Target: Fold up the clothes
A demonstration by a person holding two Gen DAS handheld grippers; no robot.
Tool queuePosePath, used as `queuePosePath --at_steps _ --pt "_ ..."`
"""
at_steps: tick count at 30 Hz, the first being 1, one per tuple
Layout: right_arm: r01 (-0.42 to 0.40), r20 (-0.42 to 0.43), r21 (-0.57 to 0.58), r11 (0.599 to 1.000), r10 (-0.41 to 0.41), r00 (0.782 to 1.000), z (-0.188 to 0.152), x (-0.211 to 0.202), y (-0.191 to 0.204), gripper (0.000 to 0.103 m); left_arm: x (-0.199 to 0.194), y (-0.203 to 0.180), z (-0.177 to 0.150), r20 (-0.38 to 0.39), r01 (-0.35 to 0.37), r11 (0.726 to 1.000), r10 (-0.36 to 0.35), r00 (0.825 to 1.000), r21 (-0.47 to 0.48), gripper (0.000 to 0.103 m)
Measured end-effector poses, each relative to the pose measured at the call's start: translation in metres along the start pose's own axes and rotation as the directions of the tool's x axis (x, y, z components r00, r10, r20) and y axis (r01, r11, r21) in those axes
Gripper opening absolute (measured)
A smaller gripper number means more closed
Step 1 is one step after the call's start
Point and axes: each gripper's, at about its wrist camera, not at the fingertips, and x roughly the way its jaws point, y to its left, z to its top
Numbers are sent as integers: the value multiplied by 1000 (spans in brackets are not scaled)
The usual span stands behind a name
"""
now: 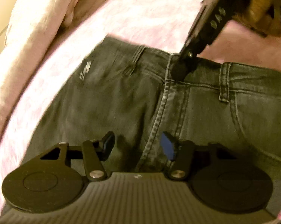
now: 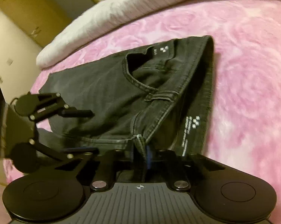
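Pink fluffy blanket (image 2: 243,65) covers the bed, and a white pillow (image 2: 106,18) lies at the far side, about 11 o'clock in the right wrist view, with a yellowish door (image 2: 26,13) behind it. On the blanket lie dark grey jeans (image 1: 106,102), the waist part facing the tongs; in the left wrist view the waistband runs across the middle and the fly seam goes down toward 6 o'clock. The right tongs (image 2: 143,155) are closed on the waistband edge near the button, and the cloth is pinched between the pads and lifted a little, so the inner label shows at 3 o'clock of them. The left tongs (image 1: 138,145) stand half open just above the denim beside the fly seam, and nothing is between the pads, so they grip nothing. I judge that the folding is only at the beginning: the jeans appear to be in one layer at the waist, no finished fold is visible, and the legs are out of view, so I cannot tell their condition. Probably the two halves must be brought together, then the legs folded up. No basket, box or other container is seen in either view.
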Motion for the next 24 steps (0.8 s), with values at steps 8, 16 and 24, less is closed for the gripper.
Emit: queuePosePath --at_steps 8,16,24 --pt "80 -13 122 989 -79 997 -28 -8 -25 5 22 -13 9 -32 20 998 -18 999 63 52" --pt "208 48 84 974 -213 976 -31 -42 9 29 -35 -9 -30 -94 -41 997 35 995 -62 48" --pt "201 53 118 972 -208 977 -45 -57 71 39 -122 -4 -104 -224 -162 961 110 968 -226 49"
